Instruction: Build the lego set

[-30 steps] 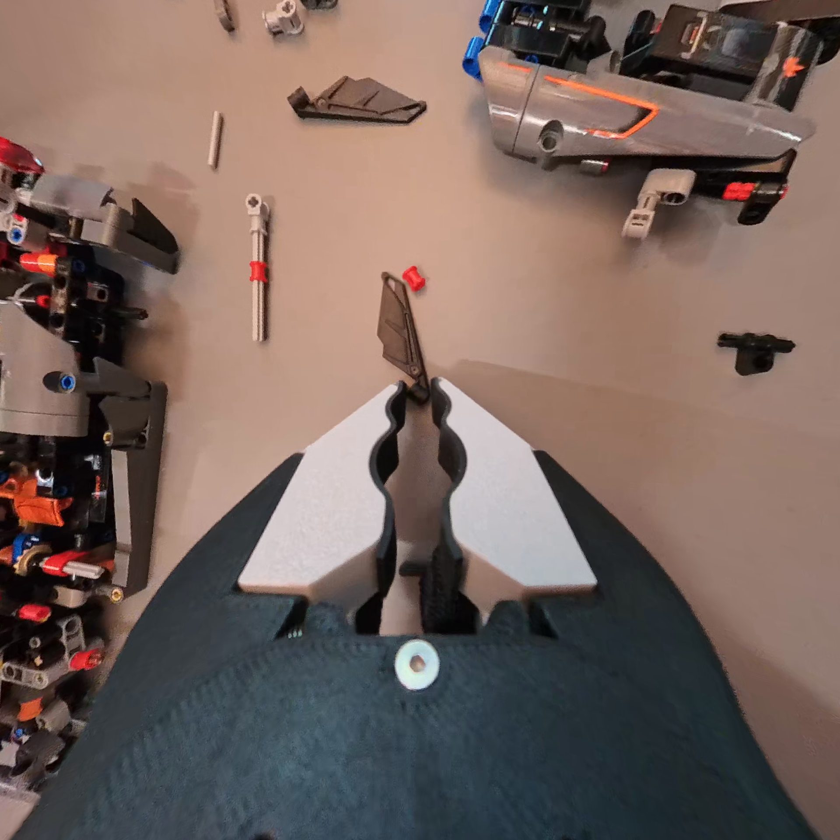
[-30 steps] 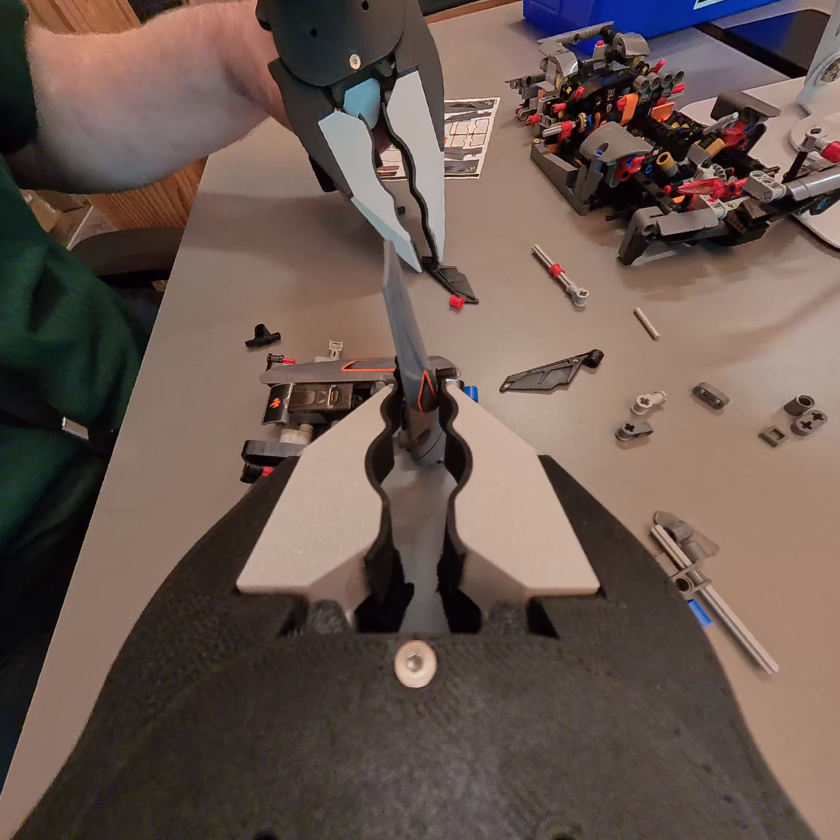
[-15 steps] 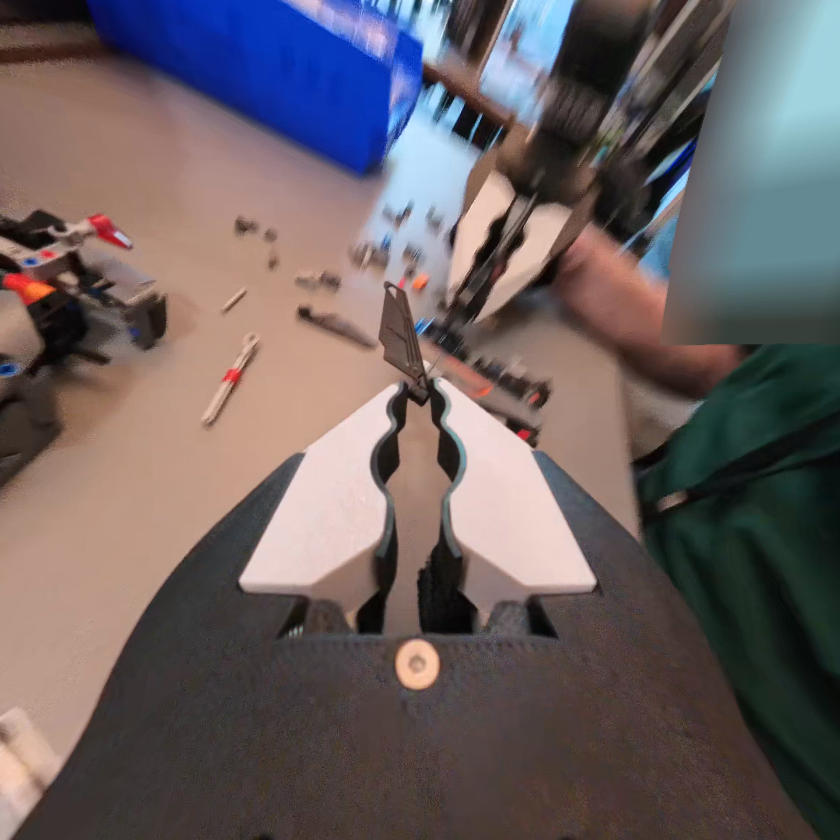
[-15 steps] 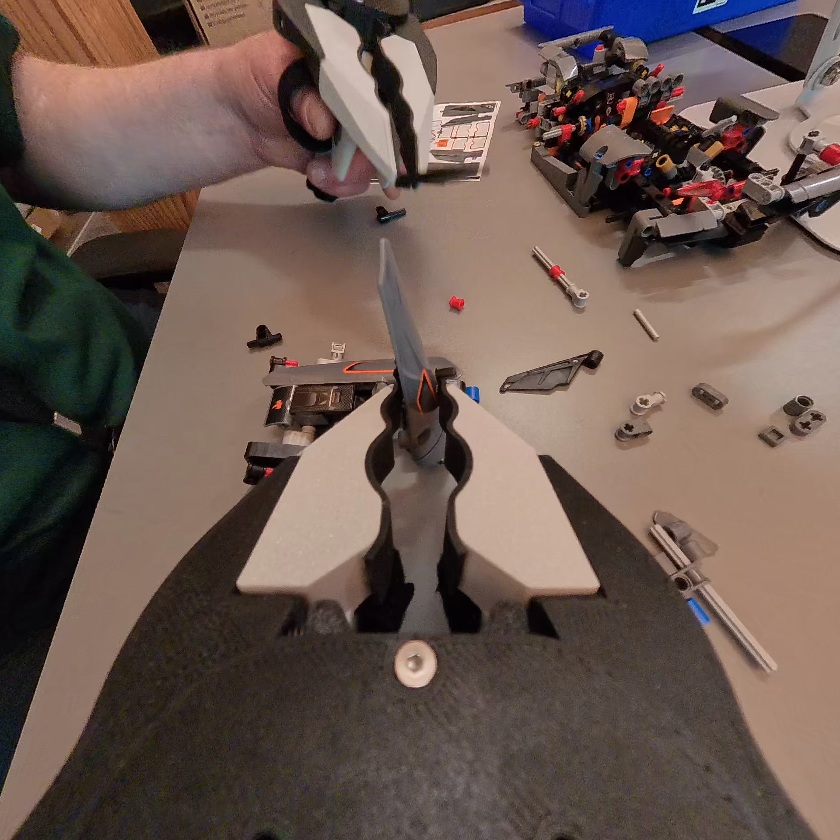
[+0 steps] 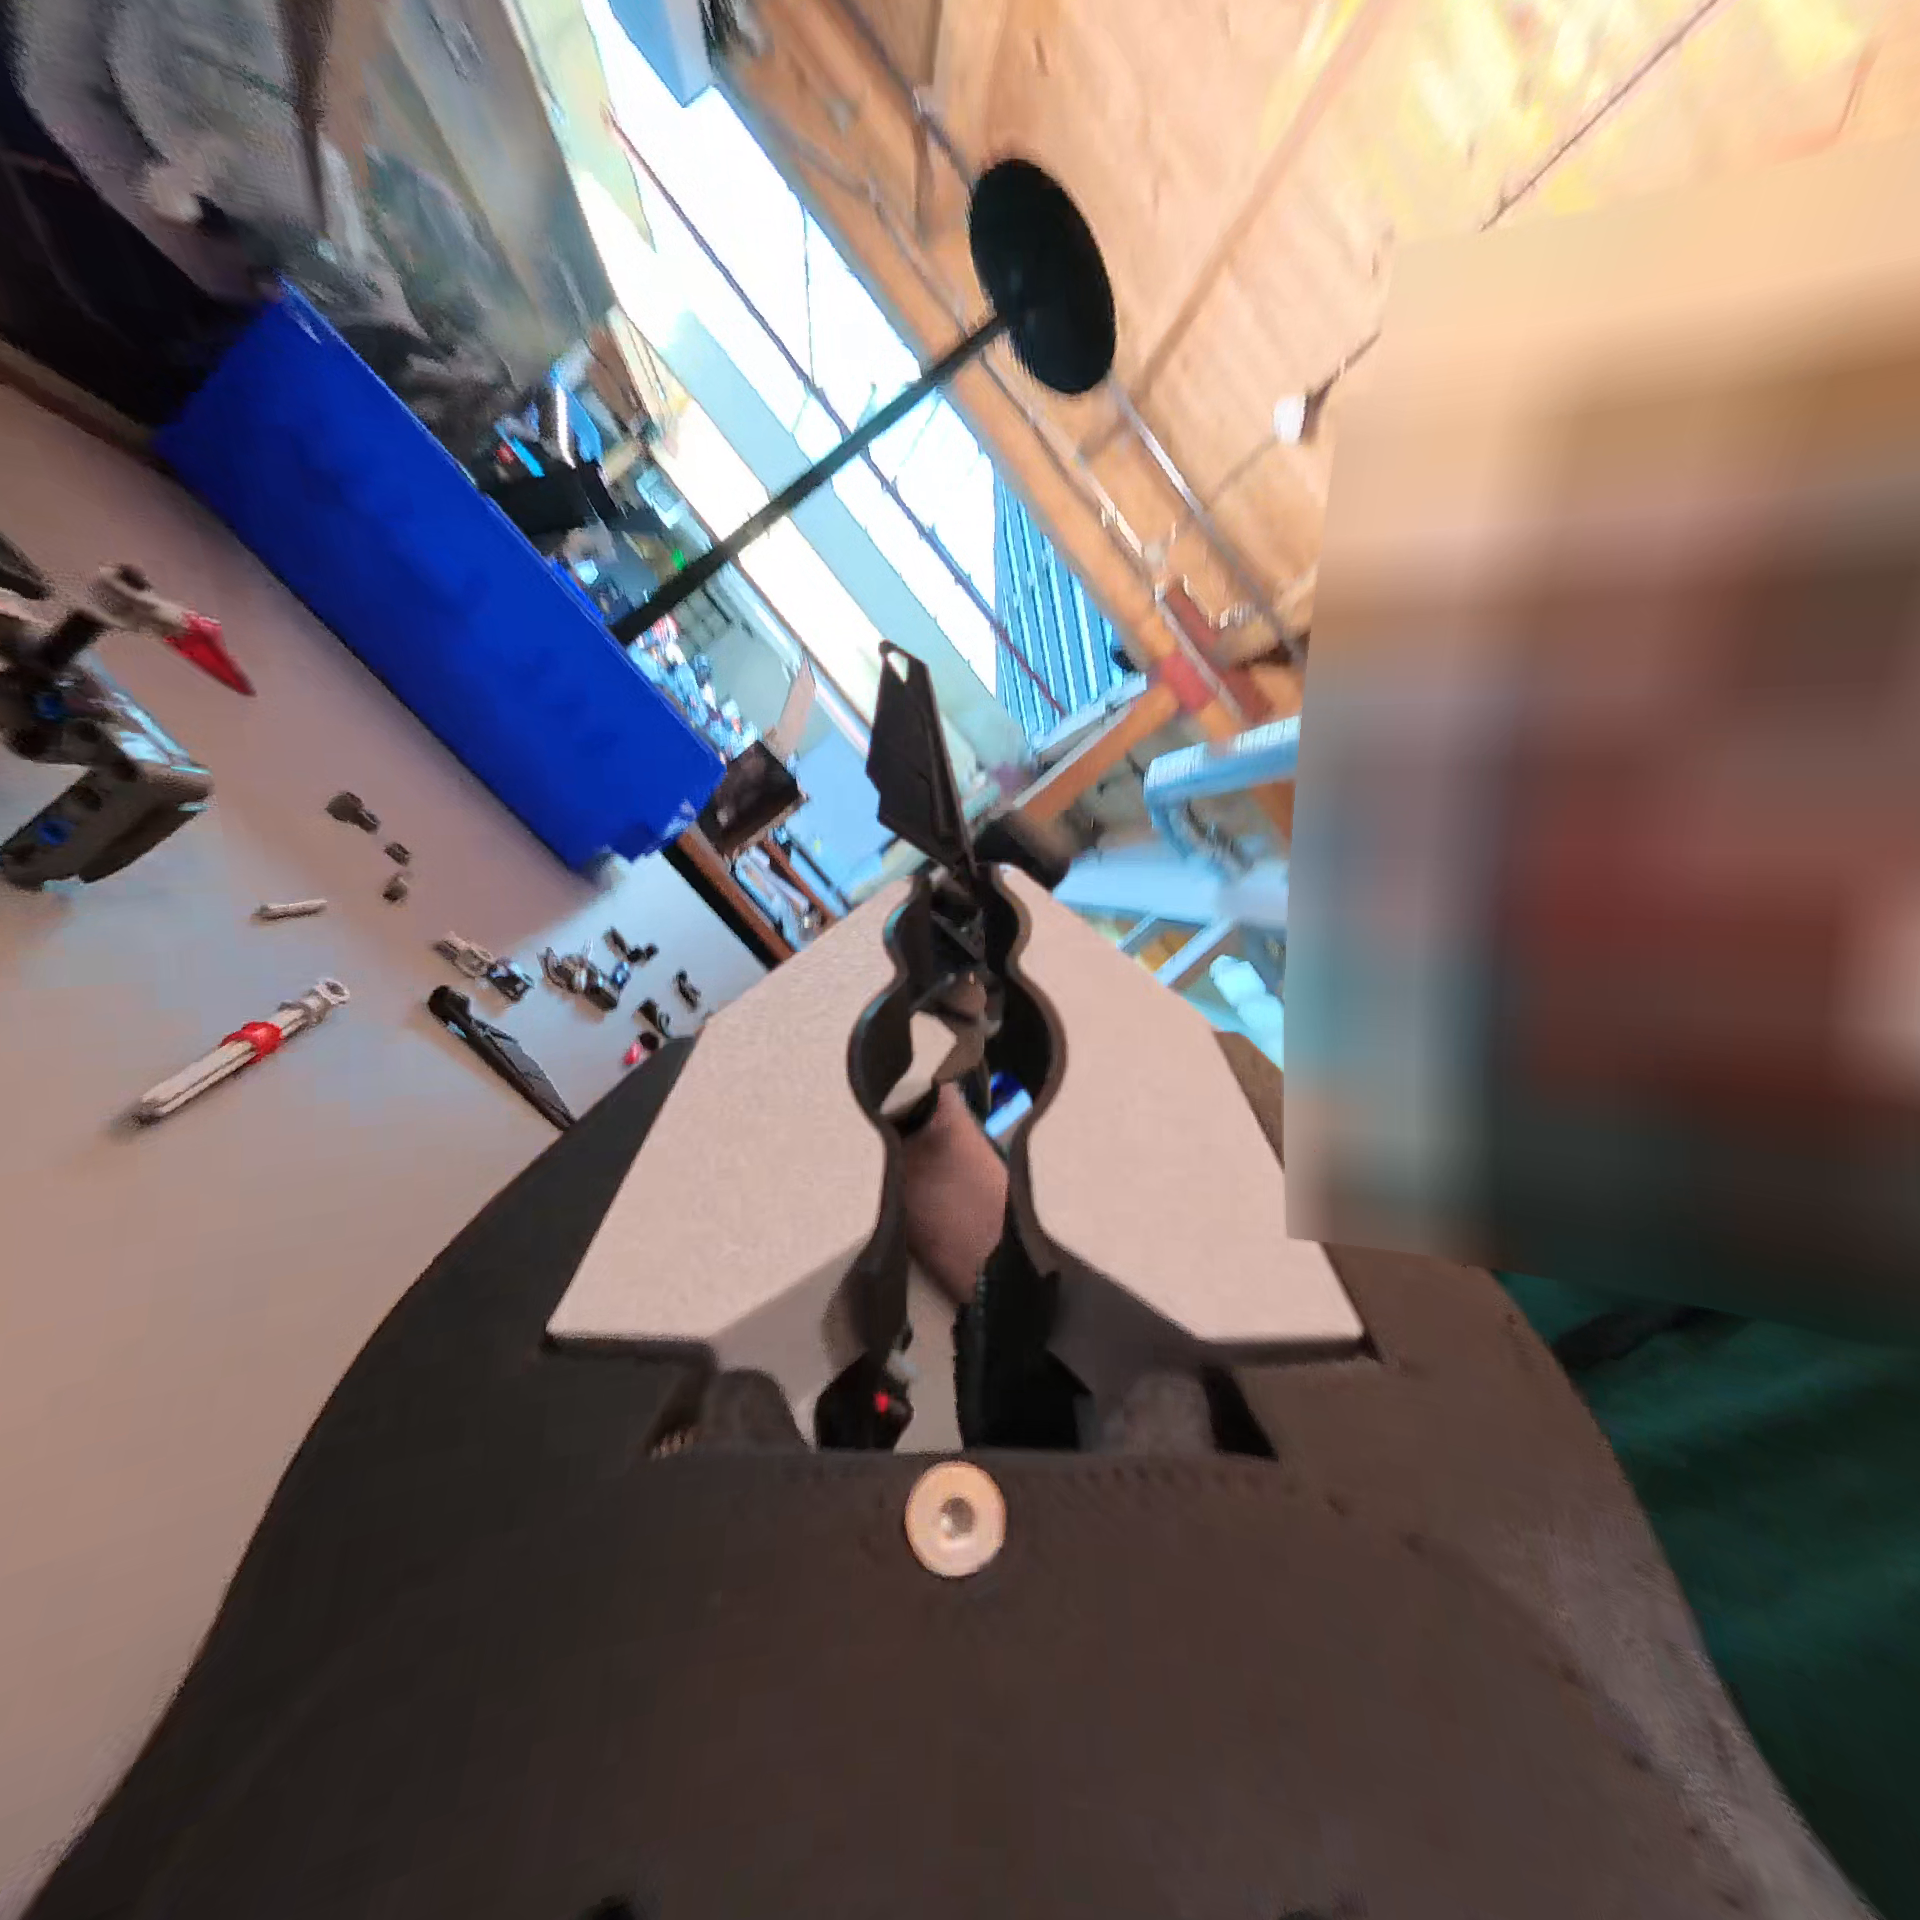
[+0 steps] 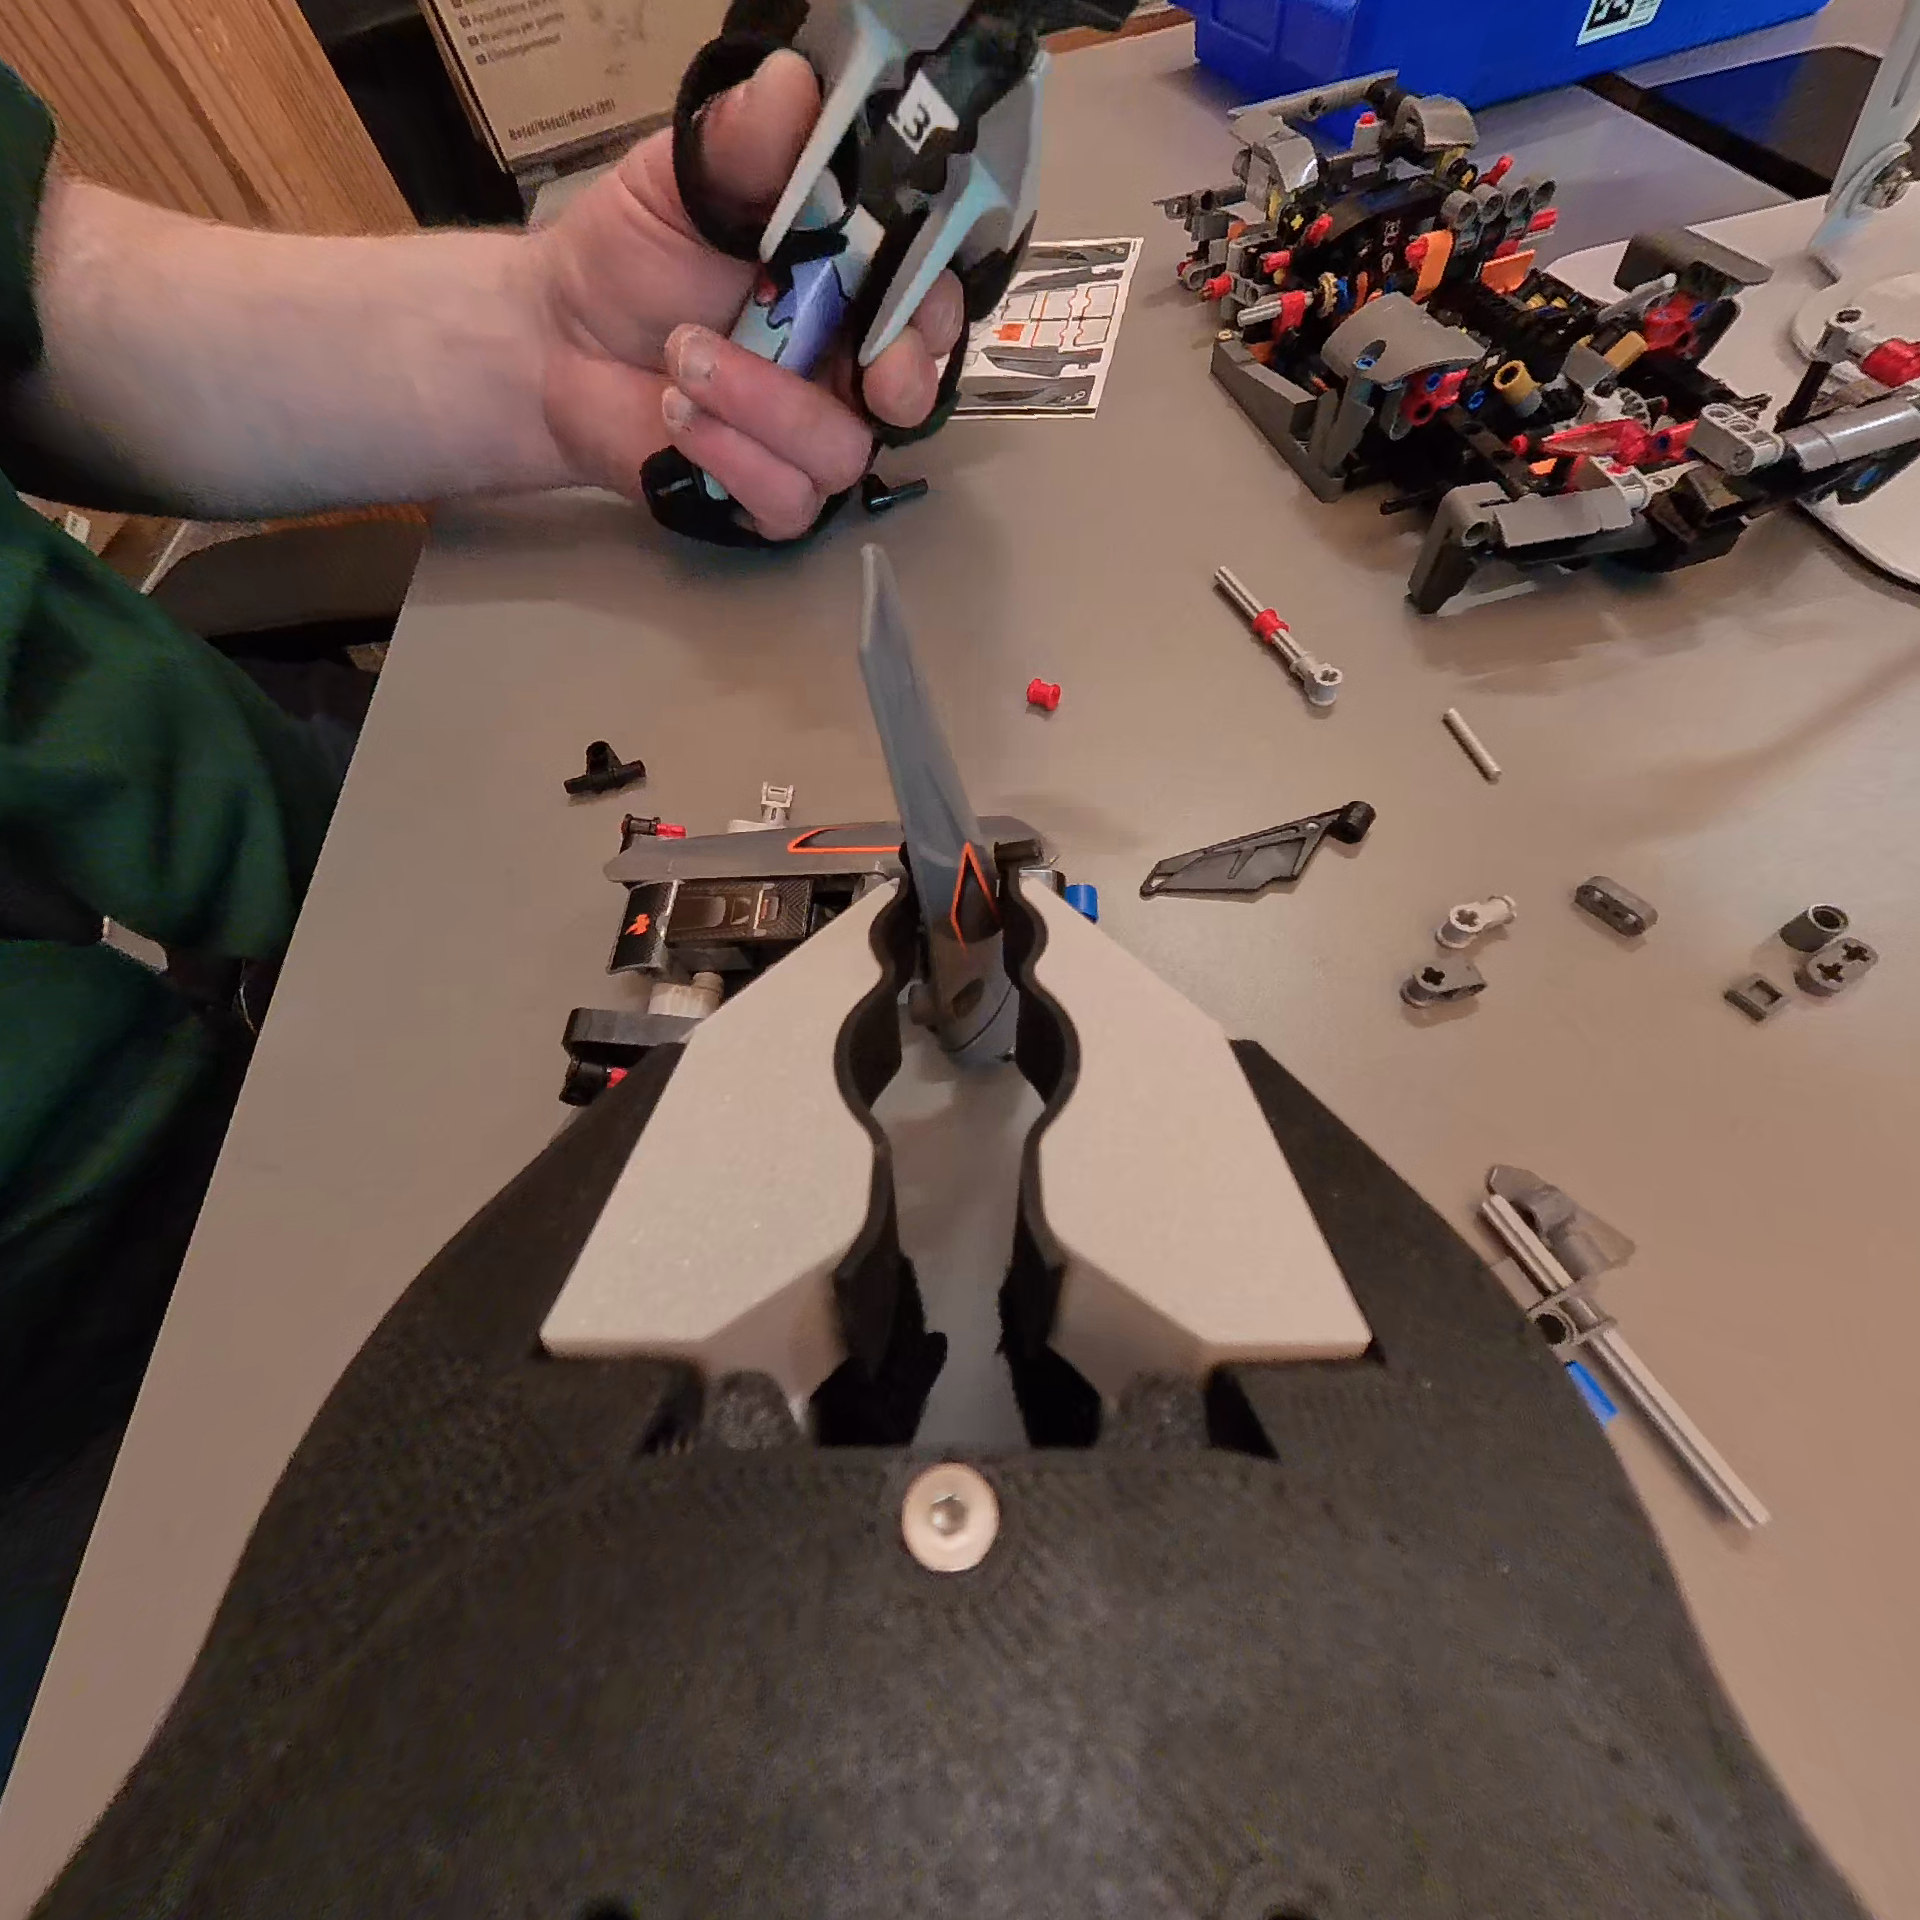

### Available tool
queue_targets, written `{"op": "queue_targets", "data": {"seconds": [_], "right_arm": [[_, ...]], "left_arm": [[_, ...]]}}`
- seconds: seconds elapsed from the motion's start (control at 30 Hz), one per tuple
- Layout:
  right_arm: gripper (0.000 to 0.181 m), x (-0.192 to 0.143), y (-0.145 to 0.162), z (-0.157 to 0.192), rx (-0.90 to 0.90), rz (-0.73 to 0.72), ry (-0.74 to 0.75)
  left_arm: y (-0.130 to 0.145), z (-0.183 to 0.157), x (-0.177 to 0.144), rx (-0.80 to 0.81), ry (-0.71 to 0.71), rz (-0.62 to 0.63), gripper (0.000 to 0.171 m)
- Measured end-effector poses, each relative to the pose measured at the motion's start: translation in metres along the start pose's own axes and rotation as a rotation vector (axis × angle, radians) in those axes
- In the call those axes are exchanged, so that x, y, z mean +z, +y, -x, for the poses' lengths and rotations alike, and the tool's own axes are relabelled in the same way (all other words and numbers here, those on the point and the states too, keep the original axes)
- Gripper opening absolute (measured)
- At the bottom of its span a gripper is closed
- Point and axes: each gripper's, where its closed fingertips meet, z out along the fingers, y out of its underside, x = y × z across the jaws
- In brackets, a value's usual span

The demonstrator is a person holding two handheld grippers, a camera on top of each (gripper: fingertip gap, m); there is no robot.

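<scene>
Right gripper [image 6: 951, 914] is clamped on the grey panel [image 6: 914, 748] near its thick lower end. The panel's long axis runs up and away from the fingers, with the thin tip pointing toward the far left of the table [image 6: 1558, 1091].

Left gripper [image 5: 951, 899] is nearly closed, pinching the small black fin [image 5: 914, 758] by its base at the very fingertips. The fin stands straight out along the finger line. This gripper is lifted clear of the table and tilted up toward the room. In the right wrist view it sits up high in the person's hand [image 6: 727, 343], well above and beyond the grey panel's tip.

Key relation: the two held parts are well apart, the fin higher and farther left than the panel. My read is that the fin mates to the panel or to the grey-and-orange side section [image 6: 748, 883] lying just behind the right fingers. Left hand has to come down and rotate; right is already nearest that section.

Big chassis [image 6: 1507, 312] sits far right, untouched.
</scene>
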Motion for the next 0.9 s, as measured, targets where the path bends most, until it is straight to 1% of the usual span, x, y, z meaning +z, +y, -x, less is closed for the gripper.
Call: {"op": "queue_targets", "data": {"seconds": [0.07,0.17,0.4,0.57,0.8,0.9], "right_arm": [[0.014,0.0,0.0,0.0,0.0,0.0,0.0],[0.014,0.0,0.0,0.0,0.0,0.0,-0.001],[0.014,0.0,0.0,0.0,-0.004,0.0,0.001],[0.014,0.0,0.0,0.0,-0.002,-0.001,0.001],[0.014,-0.001,0.0,0.0,-0.002,-0.001,0.002],[0.014,-0.001,0.0,0.0,-0.003,-0.001,0.002]], "left_arm": [[-0.007,0.004,-0.003,-0.03,-0.012,-0.071,0.008],[-0.013,0.009,-0.004,-0.04,-0.073,-0.127,0.008],[-0.024,0.021,-0.005,-0.055,-0.229,-0.212,0.008],[-0.023,0.03,-0.006,-0.077,-0.303,-0.237,0.008],[-0.025,0.031,-0.007,-0.08,-0.324,-0.266,0.007],[-0.024,0.03,-0.005,-0.078,-0.326,-0.259,0.007]]}}
